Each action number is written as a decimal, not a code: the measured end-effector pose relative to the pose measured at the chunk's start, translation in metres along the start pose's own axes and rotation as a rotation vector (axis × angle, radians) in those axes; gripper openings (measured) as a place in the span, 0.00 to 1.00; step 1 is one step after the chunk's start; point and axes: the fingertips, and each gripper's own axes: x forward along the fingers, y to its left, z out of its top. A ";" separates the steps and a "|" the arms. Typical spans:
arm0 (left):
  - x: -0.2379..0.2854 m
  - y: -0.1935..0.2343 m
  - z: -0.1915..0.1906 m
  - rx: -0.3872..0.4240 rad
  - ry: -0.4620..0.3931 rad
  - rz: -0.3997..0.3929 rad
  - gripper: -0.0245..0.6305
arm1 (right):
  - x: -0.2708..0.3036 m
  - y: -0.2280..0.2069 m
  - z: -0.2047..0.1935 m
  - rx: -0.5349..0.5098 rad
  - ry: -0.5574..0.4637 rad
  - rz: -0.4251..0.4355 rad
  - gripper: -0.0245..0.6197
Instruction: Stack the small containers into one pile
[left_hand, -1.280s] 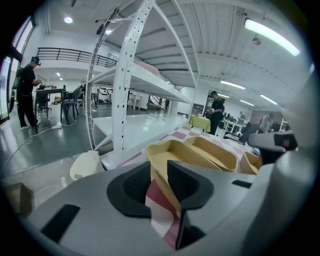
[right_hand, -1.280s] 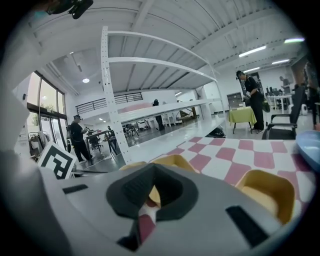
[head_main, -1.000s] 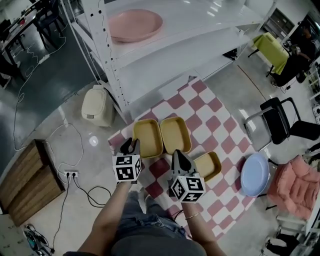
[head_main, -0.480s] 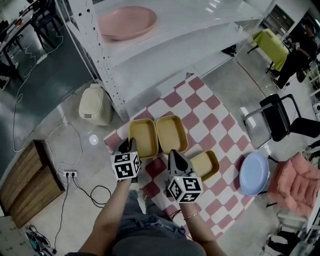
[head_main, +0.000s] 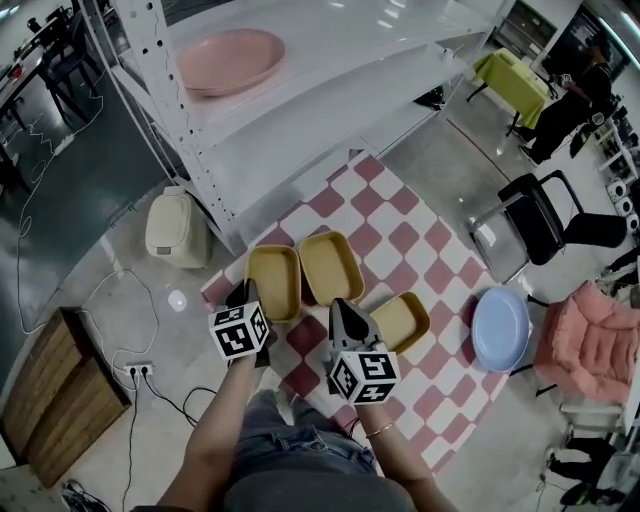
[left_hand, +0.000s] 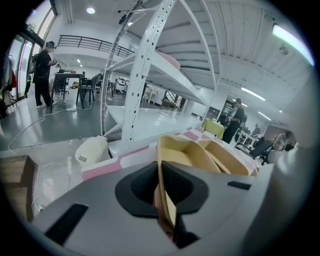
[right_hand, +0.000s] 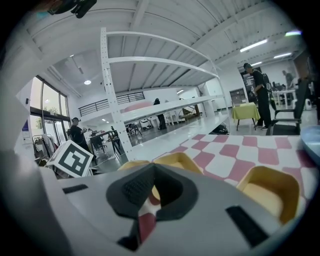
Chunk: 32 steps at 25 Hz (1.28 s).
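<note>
Three unstacked: left container (head_main: 273, 283), middle container (head_main: 330, 267), right container (head_main: 401, 322) — all on checkered mat (head_main: 405, 238).
Left gripper (head_main: 246, 291): jaws just closed onto left container's near rim.
Right gripper (head_main: 340, 306): jaws apart, empty.
Next: probably lift, then nest into middle container.

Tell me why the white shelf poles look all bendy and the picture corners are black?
Left gripper view: the wide-angle lens bows the white metal shelf rack and darkens the corners; the wall nearest the lens of the yellow rectangular plastic container is blurry. Right gripper view: same bending and black rim. Head view: lights glare off the shiny pale floor.
</note>
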 end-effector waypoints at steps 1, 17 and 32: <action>-0.001 0.001 0.002 0.001 -0.004 -0.005 0.08 | -0.001 0.001 0.001 0.002 -0.004 -0.007 0.05; -0.020 -0.016 0.062 0.092 -0.104 -0.138 0.08 | -0.024 0.008 0.014 0.016 -0.086 -0.125 0.05; -0.005 -0.162 0.063 0.297 -0.050 -0.499 0.08 | -0.110 -0.052 0.004 0.116 -0.183 -0.473 0.05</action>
